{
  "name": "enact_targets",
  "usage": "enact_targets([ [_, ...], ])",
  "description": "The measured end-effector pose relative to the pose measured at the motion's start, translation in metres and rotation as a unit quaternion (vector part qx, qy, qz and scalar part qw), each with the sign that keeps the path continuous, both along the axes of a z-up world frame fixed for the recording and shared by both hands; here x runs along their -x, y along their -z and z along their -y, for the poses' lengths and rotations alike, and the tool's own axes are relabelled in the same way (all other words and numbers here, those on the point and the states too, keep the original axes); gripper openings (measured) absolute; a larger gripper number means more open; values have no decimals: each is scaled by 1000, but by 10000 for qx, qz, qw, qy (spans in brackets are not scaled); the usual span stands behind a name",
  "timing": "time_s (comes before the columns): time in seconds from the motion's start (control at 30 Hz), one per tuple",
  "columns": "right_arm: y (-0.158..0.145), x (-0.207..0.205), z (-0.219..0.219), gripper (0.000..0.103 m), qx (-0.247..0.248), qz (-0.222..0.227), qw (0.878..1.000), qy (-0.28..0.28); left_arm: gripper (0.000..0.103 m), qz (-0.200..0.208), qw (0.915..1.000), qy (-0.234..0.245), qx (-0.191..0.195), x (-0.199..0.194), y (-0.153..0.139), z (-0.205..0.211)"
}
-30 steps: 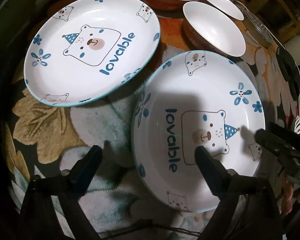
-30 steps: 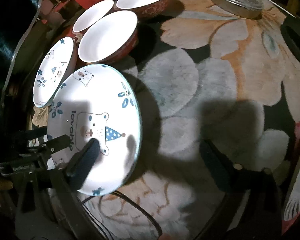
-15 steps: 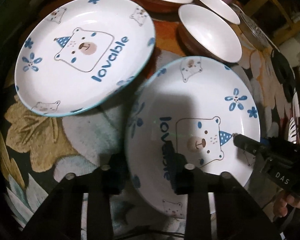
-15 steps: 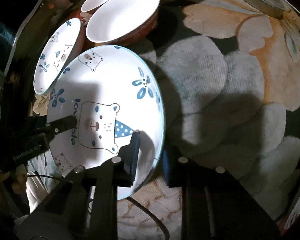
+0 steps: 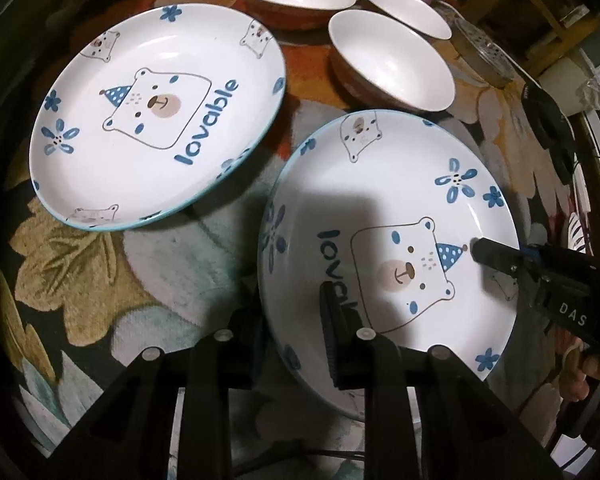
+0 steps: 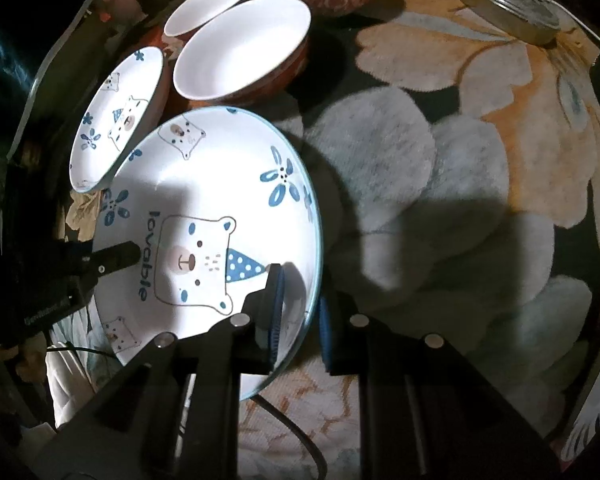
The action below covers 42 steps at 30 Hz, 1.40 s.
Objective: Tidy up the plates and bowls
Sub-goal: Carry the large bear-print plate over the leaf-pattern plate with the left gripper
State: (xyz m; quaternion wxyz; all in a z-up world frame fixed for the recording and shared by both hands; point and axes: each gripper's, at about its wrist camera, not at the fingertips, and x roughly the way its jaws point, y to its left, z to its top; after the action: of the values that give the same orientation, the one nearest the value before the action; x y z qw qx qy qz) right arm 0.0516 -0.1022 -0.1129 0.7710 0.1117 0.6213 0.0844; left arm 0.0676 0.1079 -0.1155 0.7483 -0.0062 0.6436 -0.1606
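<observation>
The left gripper (image 5: 296,316) is closing on the near plate's (image 5: 380,184) left rim, one finger inside, one outside; the right gripper (image 6: 298,312) is clamped on its opposite rim; beyond the near plate sits a second bear plate (image 5: 152,120), then three white bowls (image 5: 392,60) on the floral cloth (image 6: 420,160)

Dim room with one hard light from above, white plates (image 5: 388,248) glaring bright, dark blocky shadows across the near plate and the flowered cloth (image 6: 440,184), black corners, strong fisheye bending at the edges, slight soft grain
</observation>
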Motion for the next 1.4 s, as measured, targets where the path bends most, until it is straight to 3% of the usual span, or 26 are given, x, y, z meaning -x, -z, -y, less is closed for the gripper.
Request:
enact_targets([
  [0.5,-17,16,20,16,-178,92,9996,219,24,131,9992,219,319,-1,-23,7],
  [1.07,-43,49,83,14,-256,220,9956,877,24,333,9934,896,637,8,-48,76],
  [1.4,-60,82,140,14,-195,257,9901,1368,24,404,9854,1411,862,21,-61,143],
])
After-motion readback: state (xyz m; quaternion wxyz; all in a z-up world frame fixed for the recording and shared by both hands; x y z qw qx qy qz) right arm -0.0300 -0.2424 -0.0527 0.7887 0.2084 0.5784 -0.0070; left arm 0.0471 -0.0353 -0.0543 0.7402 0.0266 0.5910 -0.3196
